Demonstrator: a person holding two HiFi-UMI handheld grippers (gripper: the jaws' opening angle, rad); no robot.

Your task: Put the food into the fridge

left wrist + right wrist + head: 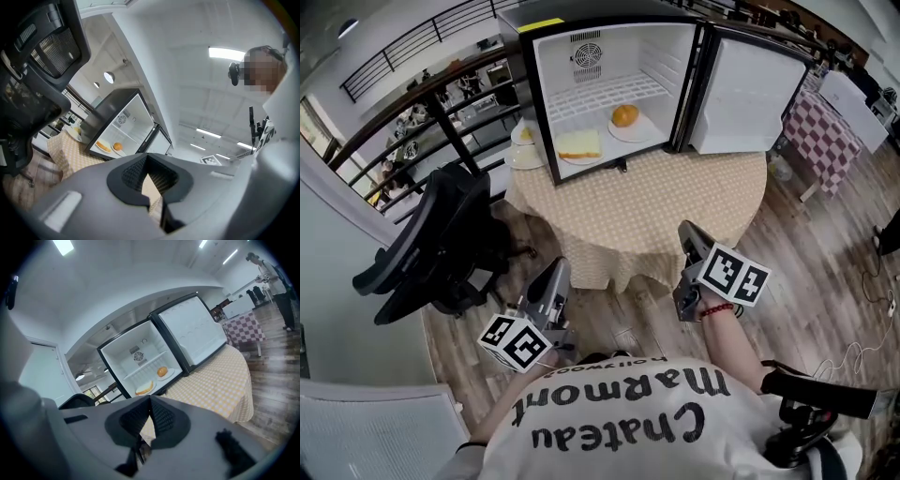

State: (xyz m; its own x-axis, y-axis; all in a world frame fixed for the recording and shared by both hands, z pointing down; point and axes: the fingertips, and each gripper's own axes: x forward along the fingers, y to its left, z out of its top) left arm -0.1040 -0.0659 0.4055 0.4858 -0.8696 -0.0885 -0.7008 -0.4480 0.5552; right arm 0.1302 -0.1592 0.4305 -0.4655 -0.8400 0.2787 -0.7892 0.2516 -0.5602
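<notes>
Wood floor (825,234), checked table (712,187), open fridge (656,56), shirt (628,441) reading "Chateau Marmont"

A black office chair (441,234) stands beside the round table (703,187) with its checked yellow cloth.

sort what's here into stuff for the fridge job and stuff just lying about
Job: black mini fridge, door open; white plate of bread and white plate with orange bun inside; white plates beside it.
Lying about: black office chair; purple checked table.
</notes>
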